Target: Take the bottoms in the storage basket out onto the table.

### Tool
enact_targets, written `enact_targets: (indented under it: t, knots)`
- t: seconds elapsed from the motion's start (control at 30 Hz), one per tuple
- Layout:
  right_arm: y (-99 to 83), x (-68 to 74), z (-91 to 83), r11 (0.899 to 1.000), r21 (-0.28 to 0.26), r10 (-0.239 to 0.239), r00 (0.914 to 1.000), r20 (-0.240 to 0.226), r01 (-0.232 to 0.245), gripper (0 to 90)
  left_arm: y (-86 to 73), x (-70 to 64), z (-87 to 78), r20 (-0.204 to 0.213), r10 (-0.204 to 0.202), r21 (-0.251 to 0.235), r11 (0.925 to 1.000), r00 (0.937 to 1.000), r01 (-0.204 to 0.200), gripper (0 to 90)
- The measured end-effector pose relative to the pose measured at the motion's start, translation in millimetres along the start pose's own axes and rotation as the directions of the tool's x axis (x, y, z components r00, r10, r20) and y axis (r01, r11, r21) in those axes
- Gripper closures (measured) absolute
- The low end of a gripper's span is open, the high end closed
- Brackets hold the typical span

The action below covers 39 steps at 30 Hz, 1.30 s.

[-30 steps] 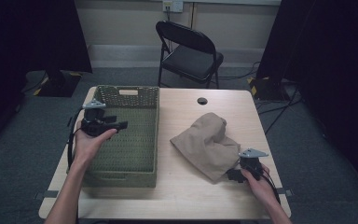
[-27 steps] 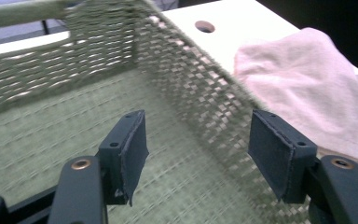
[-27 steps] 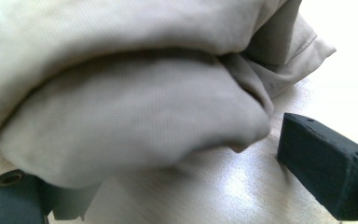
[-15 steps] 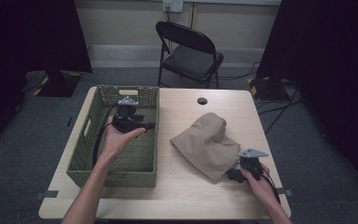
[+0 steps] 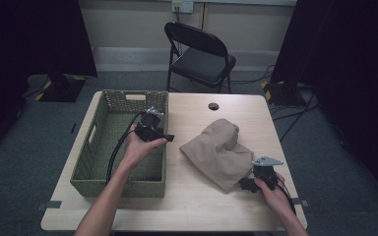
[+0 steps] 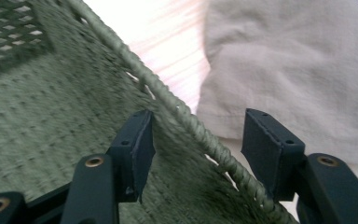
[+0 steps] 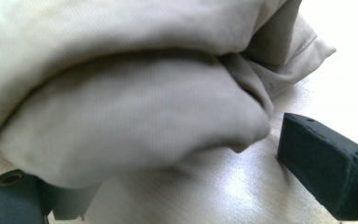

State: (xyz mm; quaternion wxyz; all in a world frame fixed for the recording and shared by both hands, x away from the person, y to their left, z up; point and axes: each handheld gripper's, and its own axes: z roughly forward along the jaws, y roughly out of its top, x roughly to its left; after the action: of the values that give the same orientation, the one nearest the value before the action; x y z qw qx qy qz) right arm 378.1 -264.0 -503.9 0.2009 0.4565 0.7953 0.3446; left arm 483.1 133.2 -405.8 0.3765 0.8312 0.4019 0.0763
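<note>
Two grippers are in the person's hands at the table (image 5: 197, 201). Nearest, at the front right edge of the table, the right gripper (image 5: 250, 185) lies low on the wood and points at the cloth (image 5: 216, 150). In the right gripper view its jaws stand wide apart, and a fold of the cloth (image 7: 121, 93) bulges between them and covers one jaw; the other jaw is free, with bare table beside it. The jaws do not pinch the fabric.

The cloth is a beige, crumpled heap on the right half of the table, just beside the basket (image 5: 93, 167) but not touching it in the high view.

Farther in, the left gripper (image 5: 168, 137) is held over the right wall of the basket, with its cable hanging into the basket. In the left gripper view the jaws are open, and the braided rim (image 6: 186, 116) runs between them: one jaw is over the woven inside, the other over the table side, where the cloth (image 6: 298, 65) lies near. The basket is green and woven, and it stands on the left half of the table.

Behind the table a black folding chair (image 5: 199, 49) stands on the grey floor. No readable writing or label shows on any of these things.
</note>
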Motion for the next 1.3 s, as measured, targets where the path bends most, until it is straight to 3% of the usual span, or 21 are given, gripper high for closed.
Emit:
enact_targets:
  t: [0.47,0.8,0.83,0.93,1.2,1.3]
  knots:
    - [0.0,0.0,0.0,1.000,0.000,0.000,1.0000,0.000,0.000,10.5,-1.2,5.0,2.3,0.032,-0.005,-0.012,0.9999,0.9995,0.006,45.9]
    - [0.0,0.3,-0.1,1.000,0.000,0.002,1.0000,0.001,-0.002,10.5,0.3,13.3,3.3,-0.005,-0.026,-0.026,0.9993,0.9996,0.026,48.9]
    - [-0.1,0.4,-0.2,1.000,0.000,0.002,1.0000,0.002,-0.002,10.5,0.2,14.7,3.4,-0.029,-0.025,-0.025,0.9994,0.9993,0.024,50.6]
    - [-0.1,0.4,-0.2,1.000,0.000,0.003,1.0000,0.002,-0.003,10.5,-1.8,21.1,2.9,-0.010,-0.058,-0.038,0.9976,0.9983,0.058,50.8]
    - [-0.1,0.5,-0.2,1.000,0.000,0.003,1.0000,0.002,-0.003,10.5,-3.6,29.7,0.2,-0.012,-0.083,-0.043,0.9957,0.9965,0.082,51.3]
    - [-0.2,0.6,-0.3,1.000,0.000,0.003,1.0000,0.003,-0.003,10.6,-7.2,37.8,-2.9,-0.007,-0.113,-0.052,0.9923,0.9935,0.113,51.4]
